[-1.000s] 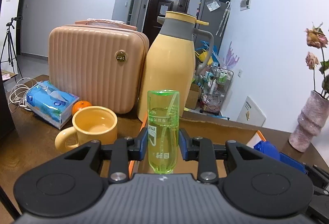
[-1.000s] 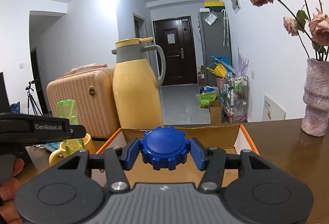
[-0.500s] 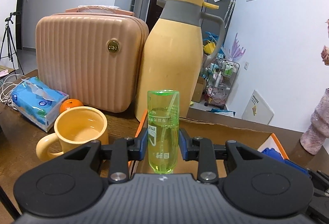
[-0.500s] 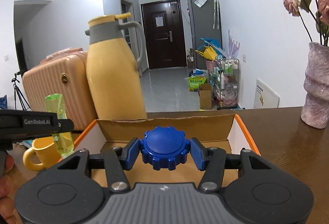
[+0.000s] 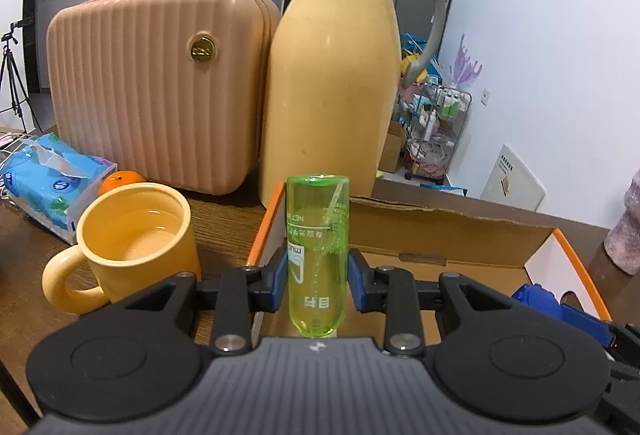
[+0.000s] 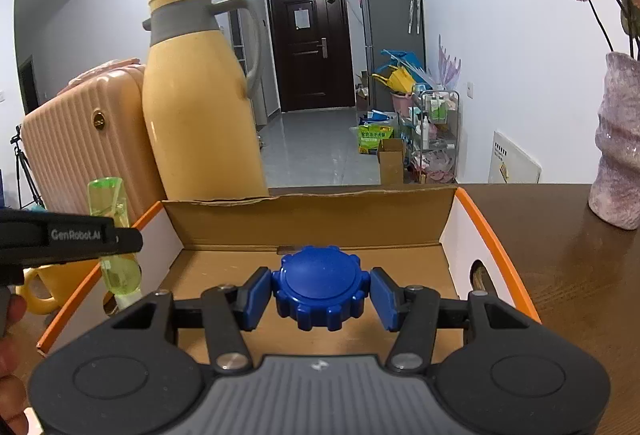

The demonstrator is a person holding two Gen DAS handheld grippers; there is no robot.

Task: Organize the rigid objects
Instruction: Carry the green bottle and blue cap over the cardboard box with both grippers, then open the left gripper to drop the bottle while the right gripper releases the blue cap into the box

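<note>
The left gripper (image 5: pixel 318 277) is clamped on a translucent green bottle (image 5: pixel 317 255), held upside down by its middle, over the near-left corner of the open cardboard box (image 6: pixel 308 217). The right gripper (image 6: pixel 321 291) pinches a blue ridged cap (image 6: pixel 321 287) between both blue pads, low over the box floor.

Risks, as I judge them: the bottle is smooth and round, so it could twist or slip in the pads, and if released from this height it may bounce or roll against the box wall. It hangs just beside the orange-edged left wall, so lowering it off line could catch the rim. The yellow mug (image 5: pixel 134 235) stands just left of the box and seems to hold liquid; a sideways swing could knock it.

Hidden: the bottle's lower end and neck sit behind the gripper body, so whether it is capped cannot be told. The box's near wall and most of its floor are covered by both grippers.
</note>
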